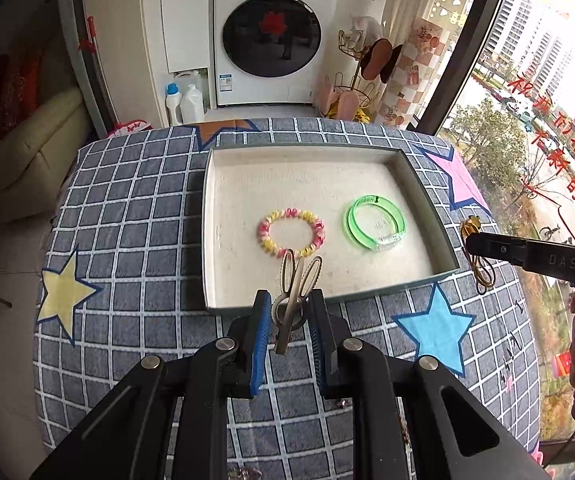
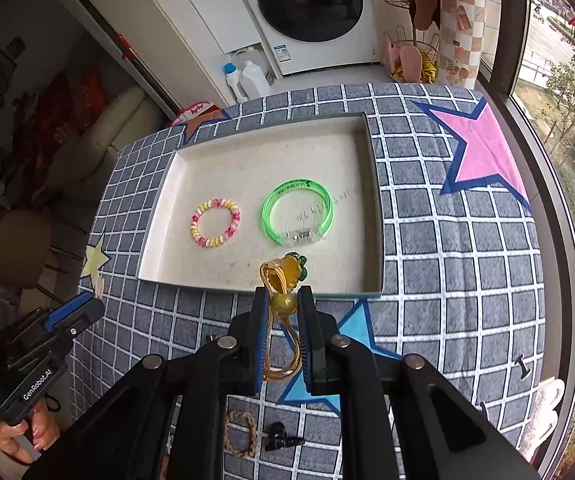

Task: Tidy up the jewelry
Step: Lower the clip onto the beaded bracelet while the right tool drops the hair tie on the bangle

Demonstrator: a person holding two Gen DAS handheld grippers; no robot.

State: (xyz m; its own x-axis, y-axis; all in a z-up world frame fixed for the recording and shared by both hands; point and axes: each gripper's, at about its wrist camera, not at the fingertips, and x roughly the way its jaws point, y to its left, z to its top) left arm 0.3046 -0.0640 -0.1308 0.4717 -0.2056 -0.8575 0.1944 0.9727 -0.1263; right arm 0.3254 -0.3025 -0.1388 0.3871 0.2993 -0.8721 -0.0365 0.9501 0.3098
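Over tray | left gripper pinches hair clip | right gripper pinches hair tie | bangle beyond

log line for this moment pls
left gripper: shut on hair clip | right gripper: shut on hair tie | tray: two bracelets

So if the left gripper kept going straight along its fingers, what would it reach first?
Probably the near wall of the tray, then its floor short of the pink-yellow coil bracelet; depth is uncertain. The left gripper holds a metal hair clip.
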